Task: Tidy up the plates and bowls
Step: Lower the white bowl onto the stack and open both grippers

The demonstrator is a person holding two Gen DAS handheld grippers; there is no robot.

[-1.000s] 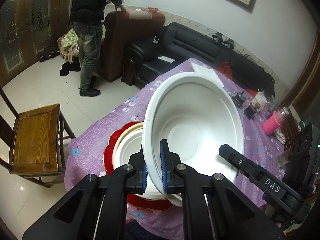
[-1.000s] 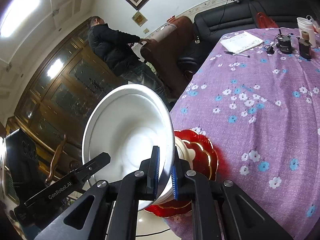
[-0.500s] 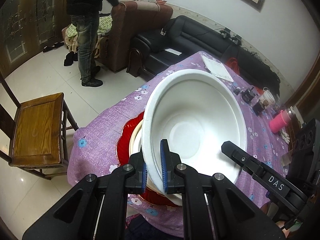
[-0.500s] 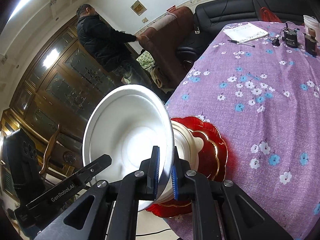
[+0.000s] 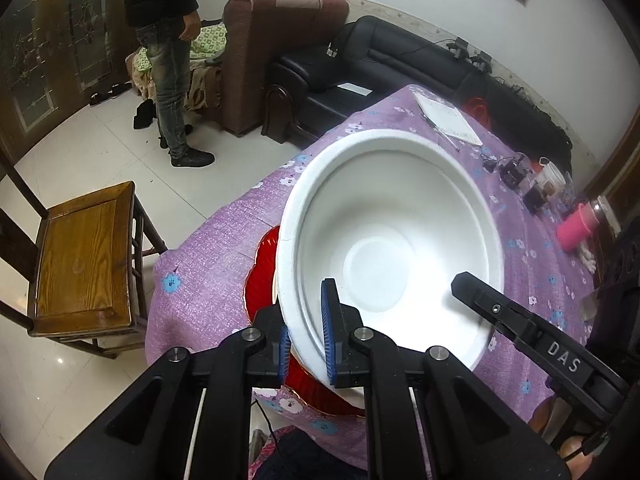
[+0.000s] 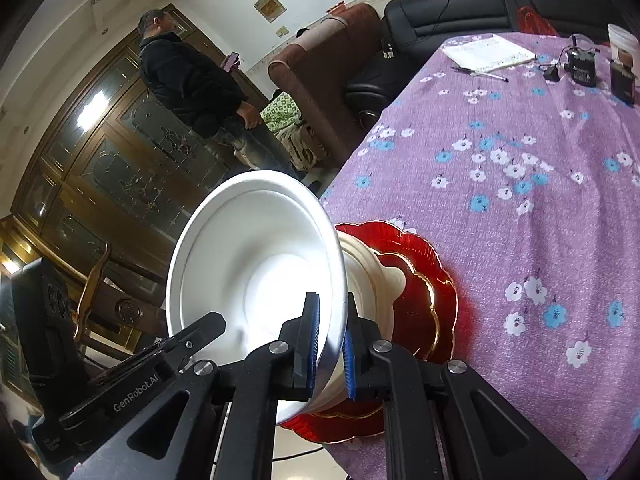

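The red plates (image 6: 432,304) already sit stacked at the table (image 6: 520,208) edge with a cream bowl (image 6: 372,280) on them; the big white bowl (image 5: 392,240) is not yet set down, so nesting it is what remains. Both grippers pinch its rim from opposite sides, the left gripper (image 5: 306,340) and the right gripper (image 6: 330,352) each clamped on the wall, angled downward, holding it tilted just above the cream bowl

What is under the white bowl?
Under the white bowl, a cream bowl sits on stacked red plates on the purple tablecloth. The cream bowl's inside is covered.
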